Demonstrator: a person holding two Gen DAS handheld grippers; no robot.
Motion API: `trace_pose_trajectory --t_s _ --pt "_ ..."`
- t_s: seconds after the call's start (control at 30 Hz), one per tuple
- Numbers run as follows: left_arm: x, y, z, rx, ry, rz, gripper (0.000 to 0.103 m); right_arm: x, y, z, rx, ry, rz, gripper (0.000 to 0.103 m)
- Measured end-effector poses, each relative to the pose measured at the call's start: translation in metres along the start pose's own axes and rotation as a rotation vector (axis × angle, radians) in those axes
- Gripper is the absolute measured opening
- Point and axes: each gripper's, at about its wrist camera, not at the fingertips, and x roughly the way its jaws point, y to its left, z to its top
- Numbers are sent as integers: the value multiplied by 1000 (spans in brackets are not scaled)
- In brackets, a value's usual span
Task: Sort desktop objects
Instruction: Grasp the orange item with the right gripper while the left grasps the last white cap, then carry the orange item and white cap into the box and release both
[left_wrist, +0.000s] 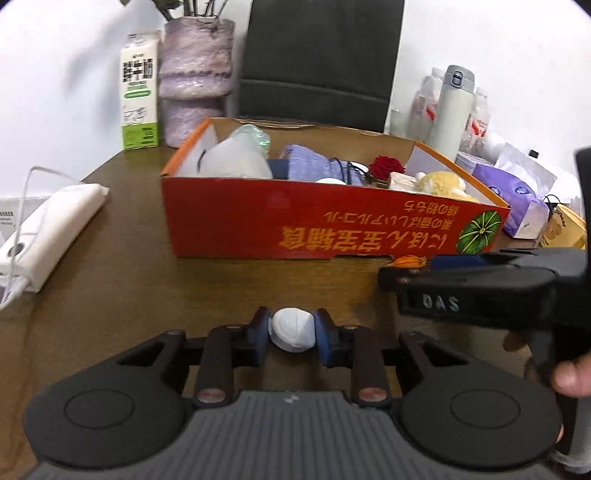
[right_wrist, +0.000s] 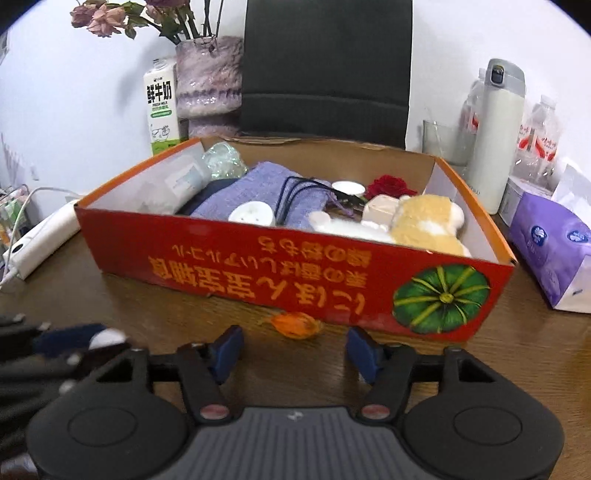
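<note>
The left claw (left_wrist: 292, 334) is clamped on a white lump (left_wrist: 292, 328) low over the surface (left_wrist: 122, 295), short of the box (left_wrist: 314, 225). Lift it clear of the near wall before releasing. The right claw (right_wrist: 295, 350) stands apart, facing an orange bud (right_wrist: 297, 324).

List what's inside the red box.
Red box holds a purple cloth, plush toy, red rose, white discs, plastic packaging. Anything beneath them is hidden.
</note>
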Motion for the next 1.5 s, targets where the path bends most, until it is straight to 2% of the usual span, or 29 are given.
trace_pose_trajectory --t_s 0.13,0.33,0.47,0.53,0.63,0.73,0.9,1.03,1.23,1.37,1.5 --pt "-2 5 4 -23 20 -45 27 4 10 2 -9 -18 -25 39" --pt "-11 4 4 -9 -22 -32 27 0 15 2 15 -20 -63 39" --pt "-15 4 1 -5 -33 -3 27 -32 15 -12 48 -44 -35 39" --pt "-34 4 -6 -28 -53 -18 27 -57 15 -23 55 -63 -33 39" --pt "-72 -5 -26 -48 -76 -80 27 -97 12 -47 61 -89 -26 39" --pt "-103 -16 -42 -31 -88 -105 27 -130 13 -70 44 -89 -26 39" --pt "-145 -27 -66 -2 -147 -77 27 -180 16 -103 18 -117 -30 39" --pt "-170 -30 -90 -10 -160 -36 27 -215 24 -128 3 -169 -21 39" --pt "-188 -37 -111 6 -162 -29 27 -235 32 -154 26 -191 -15 39" --pt "-192 -39 -106 23 -186 -33 27 -242 38 -153 -2 -222 -20 39" --pt "-183 -31 -91 -5 -163 -42 27 -238 33 -148 1 -227 -20 39"
